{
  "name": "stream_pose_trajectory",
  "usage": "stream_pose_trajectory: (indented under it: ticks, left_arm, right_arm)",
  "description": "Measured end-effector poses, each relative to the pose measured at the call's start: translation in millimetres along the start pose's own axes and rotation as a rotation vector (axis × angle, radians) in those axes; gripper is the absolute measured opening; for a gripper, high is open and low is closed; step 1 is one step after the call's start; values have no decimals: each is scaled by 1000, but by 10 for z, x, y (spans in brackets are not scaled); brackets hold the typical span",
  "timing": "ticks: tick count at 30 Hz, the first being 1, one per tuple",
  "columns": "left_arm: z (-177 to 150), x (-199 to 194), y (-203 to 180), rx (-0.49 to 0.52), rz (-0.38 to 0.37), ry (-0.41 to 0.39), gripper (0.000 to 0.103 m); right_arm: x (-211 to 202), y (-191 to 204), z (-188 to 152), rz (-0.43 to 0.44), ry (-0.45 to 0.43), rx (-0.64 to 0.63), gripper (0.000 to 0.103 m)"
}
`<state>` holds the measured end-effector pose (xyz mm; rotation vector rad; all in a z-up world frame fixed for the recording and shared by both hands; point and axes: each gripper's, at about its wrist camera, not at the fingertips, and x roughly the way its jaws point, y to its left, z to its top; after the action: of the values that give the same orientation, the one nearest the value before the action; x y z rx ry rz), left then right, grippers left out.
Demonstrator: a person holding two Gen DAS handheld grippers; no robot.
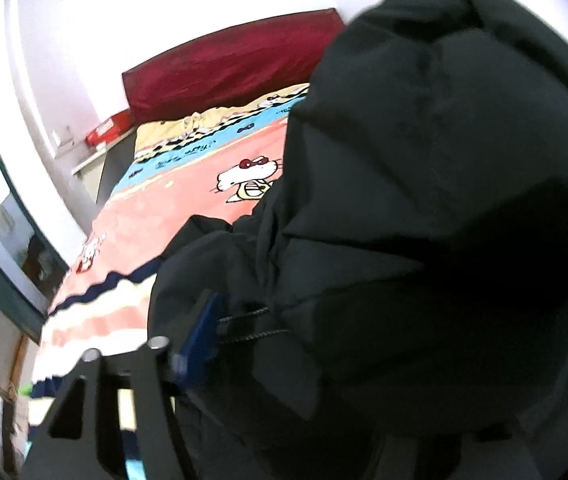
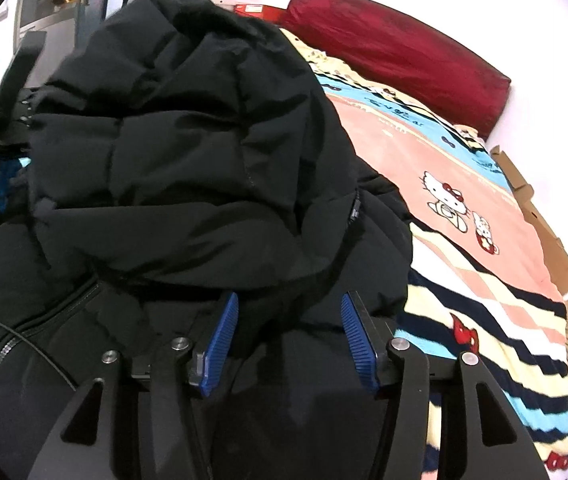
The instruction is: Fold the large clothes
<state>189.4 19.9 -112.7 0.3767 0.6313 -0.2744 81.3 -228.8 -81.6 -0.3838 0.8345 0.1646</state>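
Black puffer jacket (image 2: 188, 140) lies in a heap on the cartoon-cat blanket (image 2: 464, 168) covering the bed, its hood thrown forward over the body so the bulk sits doubled on itself. My right gripper (image 2: 290, 340) hangs just above the jacket's near edge, blue pads apart with a clear gap, dark fabric below and between them but neither pad pressing on it; nothing is held there. My left gripper (image 1: 268, 344) is harder to read: one blue pad (image 1: 200, 340) shows at the jacket's left side with a drawcord (image 1: 248, 324) running past it, while the other finger is buried behind padded cloth. That pad stands clear of the fabric, so I judge it released as well. Both tongs angle down at the pile, likely because a fold has just been laid and I'm letting it settle. Red pillow (image 2: 400, 52) sits at the bed's far end, well apart from the work. The down is springy; I expect the fold may puff back open unless pressed flat next.
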Motion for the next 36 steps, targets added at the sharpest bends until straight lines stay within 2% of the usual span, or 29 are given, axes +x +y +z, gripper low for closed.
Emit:
stream_pose_trajectory:
  ticks: [2, 5, 8, 10, 11, 12, 14, 15, 18, 20, 25, 29, 32, 34, 36]
  left_arm:
    - [4, 25, 55, 21, -16, -25, 69]
    - [12, 119, 48, 178, 20, -42, 76]
    - [44, 88, 135, 226, -50, -62, 76]
    - [-14, 160, 243, 276, -60, -58, 76]
    - [-19, 170, 299, 269, -69, -54, 76]
    - [5, 132, 360, 239, -96, -63, 76]
    - [52, -53, 342, 215, -173, -146, 76]
    - [43, -115, 285, 250, -203, -170, 76]
    - [-52, -234, 57, 381, -369, -159, 77]
    - [-125, -303, -42, 413, -421, -171, 81]
    - [-75, -458, 96, 282, -501, -203, 81]
    - [280, -712, 281, 155, -530, -240, 81]
    - [742, -534, 359, 47, -556, -190, 81]
    - [1044, -345, 350, 1, -511, -174, 81]
    - [1239, -152, 374, -47, -516, -152, 81]
  right_arm:
    - [-41, 19, -4, -2, 3, 1, 54]
    - [-51, 24, 5, -6, 13, 4, 56]
    - [-21, 24, 26, -17, 28, 6, 56]
    - [-26, 11, 47, -22, 29, 10, 57]
    - [-28, 2, 75, -24, 28, 17, 57]
    - [-37, -10, 72, -25, 25, 20, 57]
    - [-54, -14, 111, -24, 15, 23, 59]
    - [-63, -9, 120, -26, 12, 23, 59]
    - [-76, -3, 169, -18, 5, 35, 60]
    - [-109, 19, 216, 13, -9, 51, 60]
    - [-295, 245, 393, 72, -86, 19, 60]
    - [-367, 207, 626, 98, -125, 27, 61]
    - [-296, 95, 935, 92, -151, 31, 61]
    - [-178, 21, 1161, 108, -152, 46, 61]
    - [-45, -48, 1377, 121, -159, 67, 61]
